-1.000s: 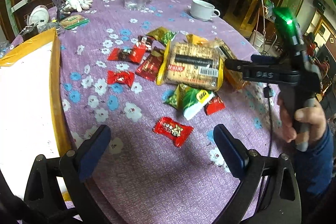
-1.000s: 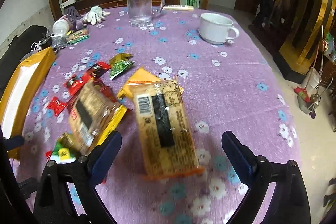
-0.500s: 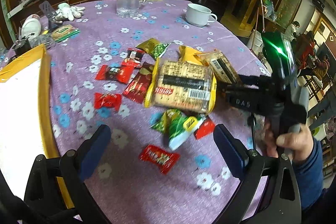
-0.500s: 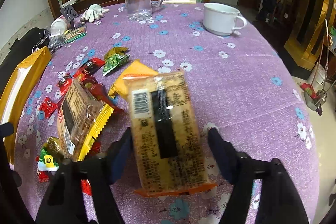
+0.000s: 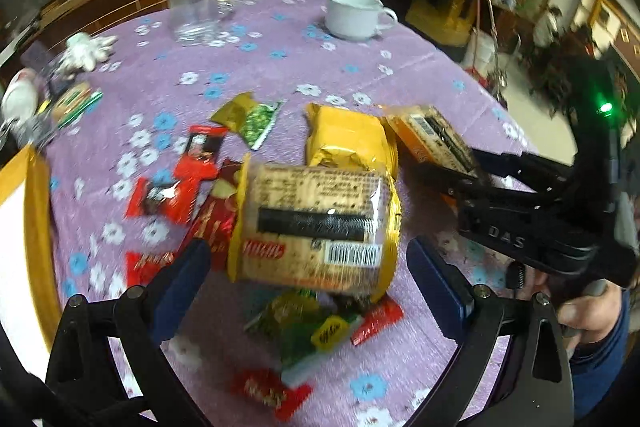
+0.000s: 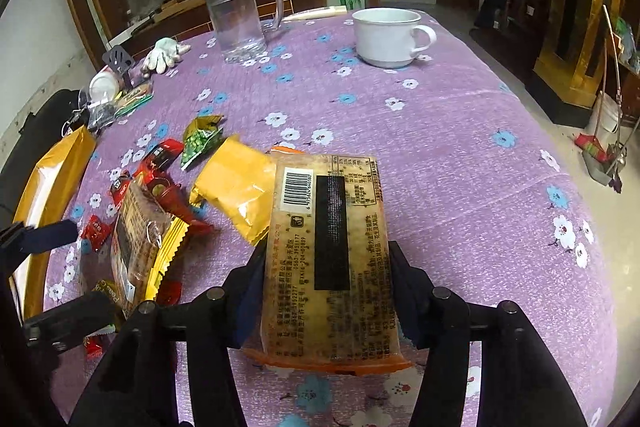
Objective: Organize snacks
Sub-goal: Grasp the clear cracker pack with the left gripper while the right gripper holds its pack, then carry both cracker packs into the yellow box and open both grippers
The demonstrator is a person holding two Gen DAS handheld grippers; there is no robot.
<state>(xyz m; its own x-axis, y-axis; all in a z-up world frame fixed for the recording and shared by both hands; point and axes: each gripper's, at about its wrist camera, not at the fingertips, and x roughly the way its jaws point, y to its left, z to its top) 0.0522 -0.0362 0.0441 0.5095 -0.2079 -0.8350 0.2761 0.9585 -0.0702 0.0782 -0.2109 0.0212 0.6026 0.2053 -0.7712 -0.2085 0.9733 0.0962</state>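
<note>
My right gripper (image 6: 326,255) has its jaws closing on an orange-edged cracker pack (image 6: 332,259), and both pads press its long sides. The left wrist view shows the same pack (image 5: 432,135) held in the right gripper (image 5: 456,179) at the right. My left gripper (image 5: 307,249) is open, with a yellow-edged cracker pack (image 5: 312,223) lying just ahead of its tips, untouched. That pack (image 6: 136,239) sits left of the right gripper. A plain yellow bag (image 5: 348,139) lies behind it, among red candy wrappers (image 5: 176,187) and green pea packets (image 5: 256,119).
The snacks lie on a round table with a purple flowered cloth (image 6: 460,147). A yellow-rimmed white tray (image 5: 36,203) is at the left edge. A glass mug (image 6: 240,23), a white cup (image 6: 388,35) and a glove (image 6: 164,51) stand at the far side.
The right jaws closed onto the orange-edged cracker pack. The left gripper moved forward and right, so the yellow-edged pack now lies just ahead of its open tips.
</note>
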